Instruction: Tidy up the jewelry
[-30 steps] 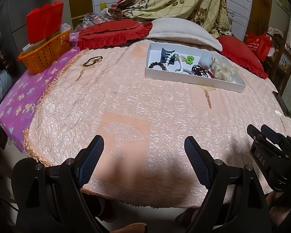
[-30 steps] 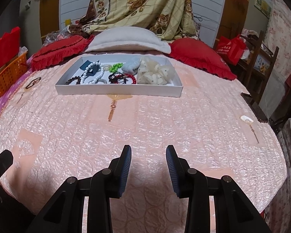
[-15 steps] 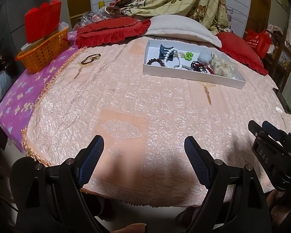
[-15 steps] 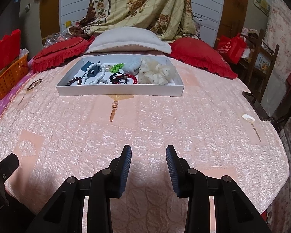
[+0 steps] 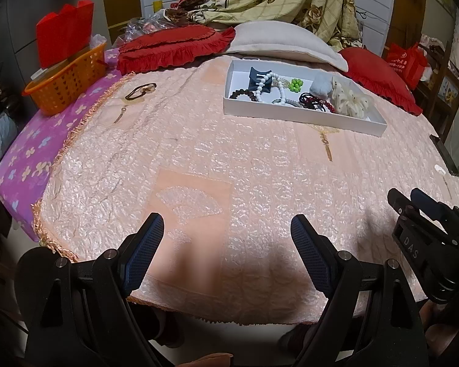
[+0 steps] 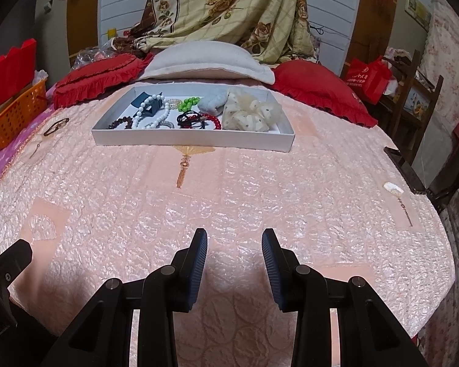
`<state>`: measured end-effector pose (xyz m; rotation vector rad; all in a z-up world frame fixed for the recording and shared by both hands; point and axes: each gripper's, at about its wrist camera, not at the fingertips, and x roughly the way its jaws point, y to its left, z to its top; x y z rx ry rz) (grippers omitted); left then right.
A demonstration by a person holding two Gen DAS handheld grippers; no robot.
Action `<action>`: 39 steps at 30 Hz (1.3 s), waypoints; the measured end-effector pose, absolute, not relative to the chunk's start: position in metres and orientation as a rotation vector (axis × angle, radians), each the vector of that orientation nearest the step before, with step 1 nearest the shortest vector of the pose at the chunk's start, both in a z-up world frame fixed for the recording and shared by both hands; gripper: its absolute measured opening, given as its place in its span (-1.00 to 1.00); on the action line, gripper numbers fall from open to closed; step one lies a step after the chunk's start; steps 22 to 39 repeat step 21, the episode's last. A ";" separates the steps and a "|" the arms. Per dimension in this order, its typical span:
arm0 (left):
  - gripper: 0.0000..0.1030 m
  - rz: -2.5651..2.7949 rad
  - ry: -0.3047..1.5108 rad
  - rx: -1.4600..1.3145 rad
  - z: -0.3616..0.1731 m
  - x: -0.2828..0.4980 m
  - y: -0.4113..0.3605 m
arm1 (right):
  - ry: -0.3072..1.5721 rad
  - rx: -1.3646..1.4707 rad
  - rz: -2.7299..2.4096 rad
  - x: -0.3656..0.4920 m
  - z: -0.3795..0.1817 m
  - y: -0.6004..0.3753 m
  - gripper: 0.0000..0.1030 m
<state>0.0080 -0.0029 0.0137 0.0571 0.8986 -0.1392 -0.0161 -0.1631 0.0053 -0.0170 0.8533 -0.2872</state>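
Since a second ago, you are easing both grippers toward the shallow white cardboard tray (image 6: 195,138) of tangled beads at twelve o'clock; left gripper (image 5: 226,238) is gaping wide, right gripper (image 6: 234,253) narrower, both empty. Strands are overlapping, risking snagging neighbours.

"DAS" in pale letters on the right gripper (image 5: 413,200) body, red bag (image 5: 405,62) (print unreadable)

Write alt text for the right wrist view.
An open, empty right gripper hovers over a pink quilted bedspread. Farther back, a white tray holds bead bracelets, hair ties and a cream scrunchie.
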 end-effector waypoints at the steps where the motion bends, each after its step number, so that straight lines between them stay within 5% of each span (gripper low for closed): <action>1: 0.65 -0.139 0.899 0.058 0.014 0.008 -0.003 | 0.854 -0.018 -0.286 -0.016 0.005 -0.163 -0.31; 39: 0.65 -0.136 0.904 0.049 0.009 0.010 -0.002 | 0.864 -0.013 -0.279 -0.014 0.002 -0.162 -0.31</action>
